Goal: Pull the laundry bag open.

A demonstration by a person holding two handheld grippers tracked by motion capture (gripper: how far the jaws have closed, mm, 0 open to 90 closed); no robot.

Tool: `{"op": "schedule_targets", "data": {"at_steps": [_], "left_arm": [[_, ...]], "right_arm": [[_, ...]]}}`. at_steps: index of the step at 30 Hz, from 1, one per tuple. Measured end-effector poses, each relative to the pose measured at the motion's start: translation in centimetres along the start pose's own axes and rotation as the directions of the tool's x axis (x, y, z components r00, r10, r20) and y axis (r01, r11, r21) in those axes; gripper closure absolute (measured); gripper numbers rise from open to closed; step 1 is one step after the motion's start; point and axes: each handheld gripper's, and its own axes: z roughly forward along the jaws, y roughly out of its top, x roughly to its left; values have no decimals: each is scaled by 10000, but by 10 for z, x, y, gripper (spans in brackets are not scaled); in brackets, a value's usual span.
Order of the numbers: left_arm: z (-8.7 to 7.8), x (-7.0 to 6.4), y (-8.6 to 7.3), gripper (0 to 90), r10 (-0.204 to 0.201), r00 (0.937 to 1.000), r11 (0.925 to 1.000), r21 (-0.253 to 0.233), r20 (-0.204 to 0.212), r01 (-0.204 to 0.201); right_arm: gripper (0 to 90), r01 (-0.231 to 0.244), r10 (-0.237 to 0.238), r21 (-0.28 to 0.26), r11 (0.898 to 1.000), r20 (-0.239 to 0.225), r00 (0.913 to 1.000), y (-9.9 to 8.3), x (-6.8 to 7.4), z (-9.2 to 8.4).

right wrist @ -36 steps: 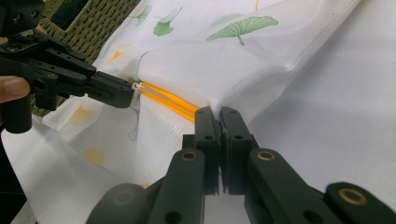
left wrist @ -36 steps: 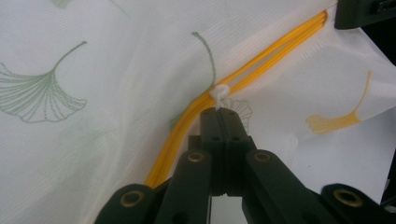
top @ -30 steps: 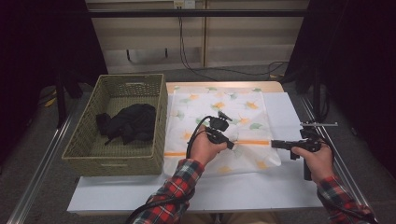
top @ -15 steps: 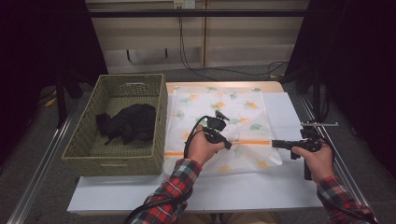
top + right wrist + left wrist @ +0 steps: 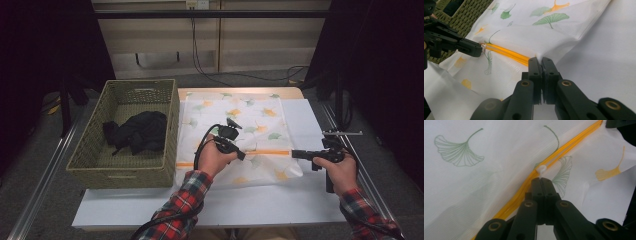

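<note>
1. Since the earlier frame, the left tongs (image 5: 240, 154) have shifted slightly leftward at frame centre.
2. The laundry bag (image 5: 235, 115) lies mid-bench (image 5: 260, 205).
3. Right tongs (image 5: 541, 61): closed on the bag's edge.
4. Left tongs: closed on the zipper pull (image 5: 541, 168); excess tension may slip it free.

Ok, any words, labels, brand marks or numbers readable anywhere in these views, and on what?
None readable.
White mesh bag with ginkgo-leaf print and orange zipper: leaf pattern, no lettering.
Woven green-brown basket: no label.
Black cloth bundle in the basket: no tag.
Left gripper and right gripper: no markings.
</note>
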Motion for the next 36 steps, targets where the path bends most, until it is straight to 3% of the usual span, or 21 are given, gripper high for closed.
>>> {"op": "schedule_targets", "data": {"at_steps": [21,29,36], "left_arm": [[-5,7,-5,900,-264,9992,9996,20,-290,265],[-8,10,-6,900,-74,9987,9994,322,-498,90],[-10,12,-7,900,-277,9984,9993,241,-499,289]], "right_arm": [[876,100,-100,22,9999,183,9998,1,1,0],[876,77,-78,57,10000,170,9998,0,0,-1],[877,127,-128,58,9999,182,9998,0,0,0]]}}
